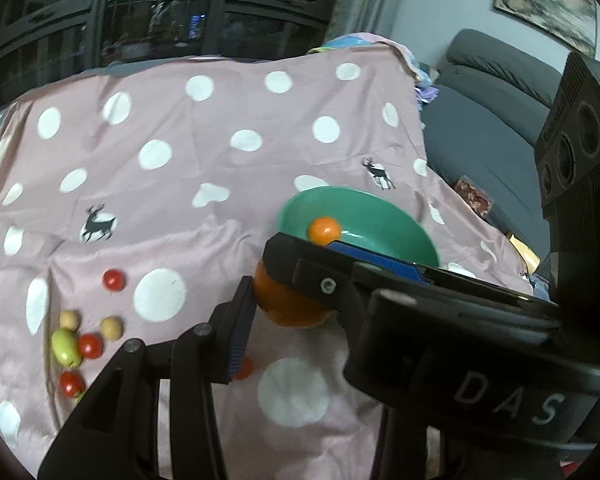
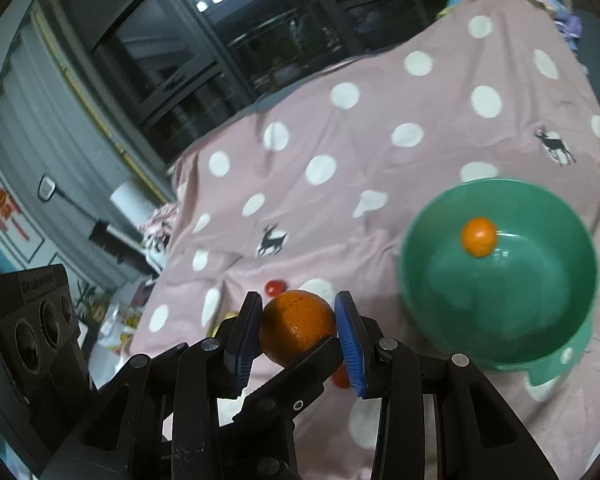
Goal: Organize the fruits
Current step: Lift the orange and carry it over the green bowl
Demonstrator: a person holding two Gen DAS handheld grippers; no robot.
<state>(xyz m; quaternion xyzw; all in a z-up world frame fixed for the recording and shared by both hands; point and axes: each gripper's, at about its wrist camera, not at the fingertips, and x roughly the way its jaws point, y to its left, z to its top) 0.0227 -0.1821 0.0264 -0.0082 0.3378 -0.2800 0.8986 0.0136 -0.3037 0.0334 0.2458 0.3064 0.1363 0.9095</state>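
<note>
In the right wrist view my right gripper (image 2: 298,328) is shut on a large orange (image 2: 298,326), held above the pink dotted cloth to the left of a green bowl (image 2: 500,320). A small orange (image 2: 479,237) lies in the bowl. In the left wrist view the same large orange (image 1: 288,304) shows between one blue-padded finger (image 1: 240,332) and the right gripper's black body, which crosses the view; the left gripper's second finger is hidden. The bowl's rim (image 1: 400,208) and small orange (image 1: 324,231) lie just beyond. Loose fruits lie left: red tomatoes (image 1: 113,280), a green fruit (image 1: 65,347), beige balls (image 1: 111,328).
The pink polka-dot cloth (image 1: 200,152) covers the table. A dark grey sofa (image 1: 488,120) stands to the right of it. Dark windows (image 2: 260,40) are behind. A red tomato (image 2: 275,287) sits on the cloth beyond the held orange.
</note>
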